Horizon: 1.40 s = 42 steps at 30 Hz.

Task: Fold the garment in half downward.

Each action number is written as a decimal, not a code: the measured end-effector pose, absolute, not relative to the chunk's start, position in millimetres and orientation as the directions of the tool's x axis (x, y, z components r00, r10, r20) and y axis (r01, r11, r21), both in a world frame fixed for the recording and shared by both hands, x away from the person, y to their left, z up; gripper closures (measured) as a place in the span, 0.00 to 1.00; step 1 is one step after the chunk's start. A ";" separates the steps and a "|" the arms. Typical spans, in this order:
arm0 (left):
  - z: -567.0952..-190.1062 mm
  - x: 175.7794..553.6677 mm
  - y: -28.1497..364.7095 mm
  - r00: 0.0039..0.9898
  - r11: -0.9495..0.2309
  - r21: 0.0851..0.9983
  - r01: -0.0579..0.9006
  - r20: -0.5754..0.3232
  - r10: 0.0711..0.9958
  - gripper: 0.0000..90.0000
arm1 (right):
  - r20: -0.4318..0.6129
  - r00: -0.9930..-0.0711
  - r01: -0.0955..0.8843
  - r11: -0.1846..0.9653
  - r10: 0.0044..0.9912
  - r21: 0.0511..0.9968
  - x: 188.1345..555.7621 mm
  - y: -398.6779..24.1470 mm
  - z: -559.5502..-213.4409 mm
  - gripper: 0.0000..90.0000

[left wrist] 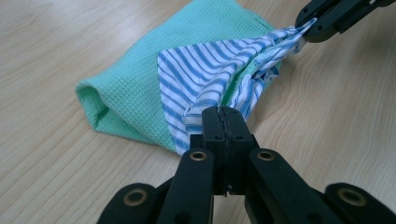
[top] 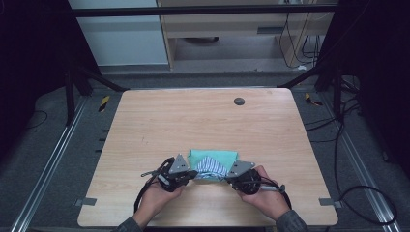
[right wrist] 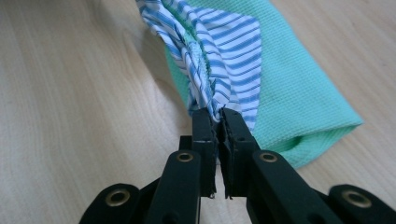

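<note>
Right gripper [right wrist: 218, 122]: jaws clamped on a bunched corner of the striped cloth [right wrist: 224, 51]
Green waffle cloth [right wrist: 299, 102]: laid folded under the stripes
Table [right wrist: 70, 116]: light wood

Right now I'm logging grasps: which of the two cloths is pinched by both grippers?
The blue-and-white striped cloth. The left gripper and right gripper each clamp a corner of it, while the green waffle-weave cloth lies on the table beneath.

table [top: 203, 121] — light wood | grommet [top: 239, 101] — dark, round, near far edge
</note>
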<state>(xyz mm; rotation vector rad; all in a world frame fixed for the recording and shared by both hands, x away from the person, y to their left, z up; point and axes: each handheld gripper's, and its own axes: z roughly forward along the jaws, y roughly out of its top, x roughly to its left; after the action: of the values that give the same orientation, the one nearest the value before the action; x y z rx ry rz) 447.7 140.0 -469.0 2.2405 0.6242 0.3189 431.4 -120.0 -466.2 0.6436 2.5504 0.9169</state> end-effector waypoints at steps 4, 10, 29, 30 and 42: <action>-476.0 443.1 141.8 0.854 -0.591 0.731 0.341 0.022 0.520 1.00 | -0.160 -0.848 0.291 0.696 0.505 0.656 425.0 -120.4 -470.4 0.97; -481.4 436.7 141.6 0.865 -0.614 0.714 0.336 0.024 0.500 1.00 | -0.151 -0.863 0.293 0.719 0.483 0.630 419.8 -119.2 -477.5 0.98; -488.8 428.2 137.5 0.877 -0.636 0.696 0.333 0.019 0.479 1.00 | -0.181 -0.862 0.293 0.755 0.475 0.587 417.6 -119.4 -481.1 1.00; -489.1 428.1 137.6 0.878 -0.636 0.696 0.334 0.016 0.478 1.00 | -0.181 -0.864 0.290 0.759 0.470 0.583 417.1 -119.4 -481.2 1.00; -488.8 422.3 140.5 0.879 -0.623 0.704 0.340 -0.002 0.477 0.99 | -0.160 -0.871 0.298 0.757 0.465 0.581 408.9 -121.7 -482.9 0.94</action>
<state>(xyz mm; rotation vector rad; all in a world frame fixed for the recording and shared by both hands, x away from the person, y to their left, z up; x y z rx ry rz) 422.3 140.5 -488.8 2.3000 0.5845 0.2378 408.9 -121.7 -482.9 0.5928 2.6607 0.8071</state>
